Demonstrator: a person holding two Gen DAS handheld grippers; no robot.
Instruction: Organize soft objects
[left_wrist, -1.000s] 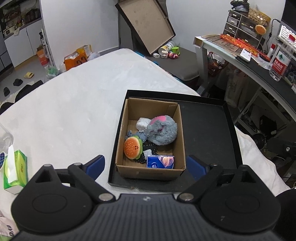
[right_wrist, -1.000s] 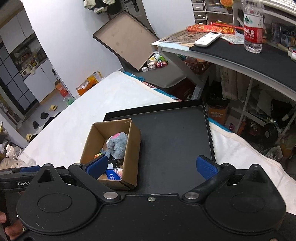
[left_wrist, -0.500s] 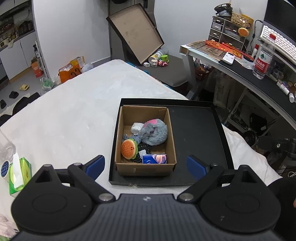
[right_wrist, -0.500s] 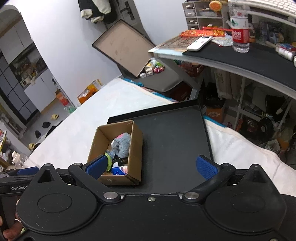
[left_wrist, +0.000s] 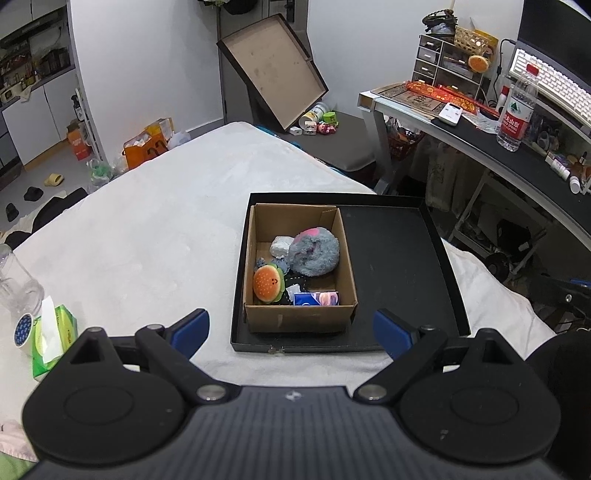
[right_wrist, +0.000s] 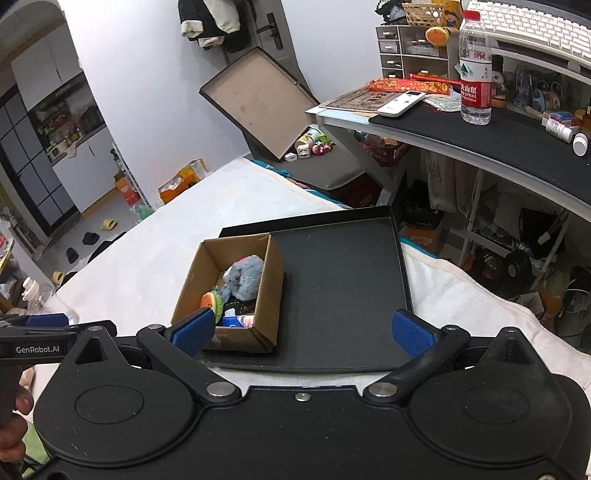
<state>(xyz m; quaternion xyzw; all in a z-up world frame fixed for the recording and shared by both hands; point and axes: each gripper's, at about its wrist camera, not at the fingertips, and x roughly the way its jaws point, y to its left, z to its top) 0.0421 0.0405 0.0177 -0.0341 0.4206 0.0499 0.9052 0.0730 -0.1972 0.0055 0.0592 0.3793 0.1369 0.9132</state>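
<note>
Item: grey plush (left_wrist: 313, 255), inside cardboard box (left_wrist: 301, 317), far half. We judge it light, squashy; pinch fur mid-body. Left gripper (left_wrist: 291, 328), right gripper (right_wrist: 301, 332) both wide, empty

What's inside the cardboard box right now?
In the cardboard box: a grey plush, a burger plush, a white wad, a blue tissue pack and something small and blue-grey. A dark item beneath them is mostly covered.

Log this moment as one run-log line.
left claw: open, empty | right claw: open, empty | brown cardboard box: in black tray | grey plush, burger plush: inside box
</note>
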